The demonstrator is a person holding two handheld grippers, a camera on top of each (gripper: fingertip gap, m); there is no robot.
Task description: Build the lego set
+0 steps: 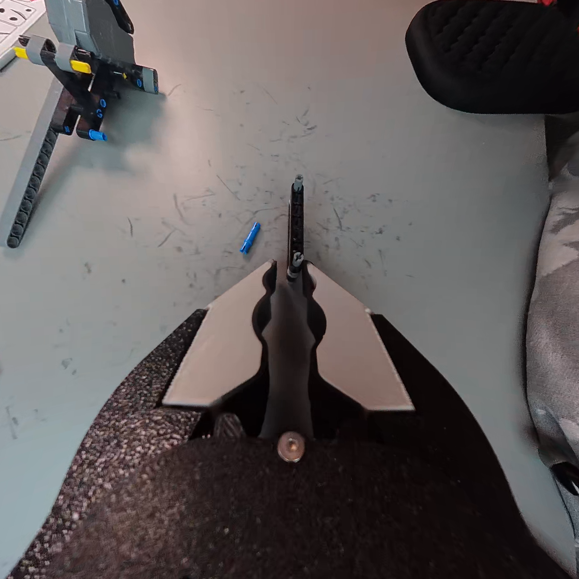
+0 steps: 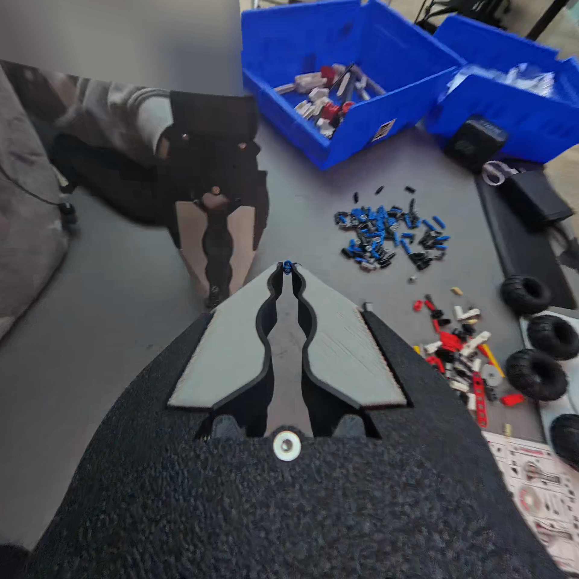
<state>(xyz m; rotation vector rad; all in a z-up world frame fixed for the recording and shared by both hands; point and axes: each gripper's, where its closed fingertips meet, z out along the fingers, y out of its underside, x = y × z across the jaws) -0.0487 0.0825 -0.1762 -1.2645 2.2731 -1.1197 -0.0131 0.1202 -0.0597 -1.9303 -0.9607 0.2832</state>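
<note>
My left gripper [image 1: 291,264] is shut on a black lego beam [image 1: 296,219] with grey pins at both ends; the beam points away along the fingers over the grey table [image 1: 407,219]. A loose blue pin [image 1: 250,237] lies just left of the beam. A partly built grey, black and yellow lego model [image 1: 91,62] stands at the far left. My right gripper [image 2: 287,267] is shut on a small blue pin [image 2: 287,267] at its fingertips. The left gripper also shows in the right wrist view [image 2: 216,294], to the left, tips down near the table.
Two blue bins [image 2: 360,141] [image 2: 517,119] stand at the back right; the nearer one holds loose parts. A pile of blue and black pins [image 2: 388,235], red and white parts [image 2: 457,347], black tyres [image 2: 535,372] and an instruction sheet [image 2: 539,495] lie on the right. A long grey beam [image 1: 31,188] lies at left.
</note>
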